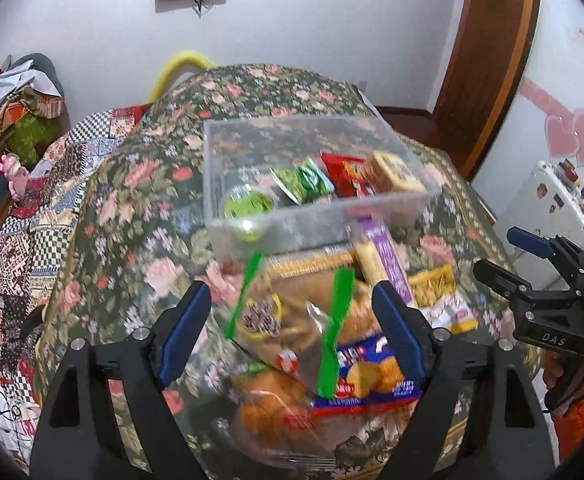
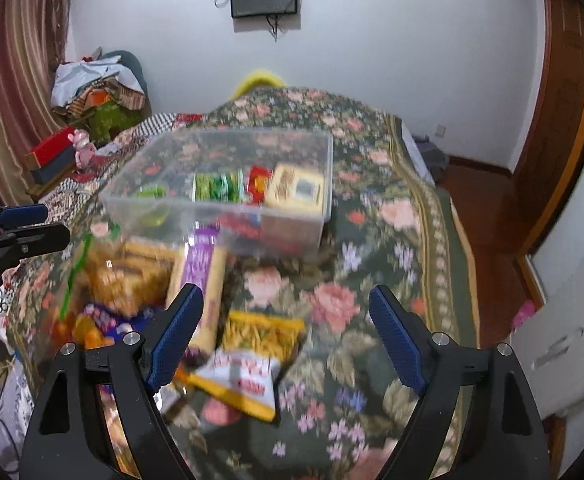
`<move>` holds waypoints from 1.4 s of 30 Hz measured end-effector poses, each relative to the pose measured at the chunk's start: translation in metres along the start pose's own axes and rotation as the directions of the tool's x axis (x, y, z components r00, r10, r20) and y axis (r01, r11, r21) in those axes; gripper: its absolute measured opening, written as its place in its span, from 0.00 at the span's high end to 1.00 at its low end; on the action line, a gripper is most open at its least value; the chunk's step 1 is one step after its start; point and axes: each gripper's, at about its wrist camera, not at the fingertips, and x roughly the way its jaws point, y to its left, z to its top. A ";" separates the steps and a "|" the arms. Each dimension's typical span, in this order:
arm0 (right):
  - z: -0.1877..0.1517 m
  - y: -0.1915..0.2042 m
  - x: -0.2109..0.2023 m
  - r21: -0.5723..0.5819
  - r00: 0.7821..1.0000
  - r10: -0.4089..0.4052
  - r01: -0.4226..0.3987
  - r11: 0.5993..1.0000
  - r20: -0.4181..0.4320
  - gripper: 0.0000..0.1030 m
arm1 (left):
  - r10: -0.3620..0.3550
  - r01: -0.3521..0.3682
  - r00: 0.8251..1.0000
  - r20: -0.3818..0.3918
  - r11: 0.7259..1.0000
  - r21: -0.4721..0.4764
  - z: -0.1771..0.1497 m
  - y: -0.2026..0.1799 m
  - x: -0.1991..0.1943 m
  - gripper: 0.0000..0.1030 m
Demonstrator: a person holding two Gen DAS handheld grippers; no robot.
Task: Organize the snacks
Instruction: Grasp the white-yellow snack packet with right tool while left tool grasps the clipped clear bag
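Observation:
A clear plastic bin (image 1: 372, 204) (image 2: 292, 224) stands on the floral table and holds green packets (image 1: 302, 182), a red packet (image 1: 342, 172) and a tan box (image 1: 394, 172). Loose snacks lie in front of it: a clear bread bag with green stripes (image 1: 292, 312), a blue cake packet (image 1: 376, 376), a purple-and-cream bar (image 2: 205, 276), a yellow packet (image 2: 261, 330) and a white-and-yellow packet (image 2: 243, 376). My left gripper (image 1: 292, 328) is open above the bread bag. My right gripper (image 2: 285, 336) is open above the yellow packet, empty.
The floral tablecloth (image 2: 372, 300) covers the table; its right edge drops to a wooden floor (image 2: 488, 240). A patchwork-covered surface with clutter (image 1: 31, 208) lies to the left. A white fridge (image 1: 564, 196) stands to the right.

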 end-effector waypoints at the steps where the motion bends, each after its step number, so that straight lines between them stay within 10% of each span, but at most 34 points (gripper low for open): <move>1: -0.004 -0.001 0.002 0.002 1.000 -0.002 0.002 1.000 -0.012 0.19 | 0.001 -0.001 1.000 -0.004 1.000 0.000 -0.002 -0.001 0.002 0.18; 28: -0.042 0.009 0.046 0.051 0.979 0.094 -0.086 0.995 -0.183 0.21 | 0.015 -0.017 0.998 -0.055 0.999 -0.041 -0.038 0.025 0.033 0.18; 42: -0.042 0.016 0.049 0.042 0.973 0.130 -0.125 0.991 -0.190 0.52 | -0.002 -0.005 0.998 -0.060 0.995 -0.103 -0.041 0.031 0.043 0.26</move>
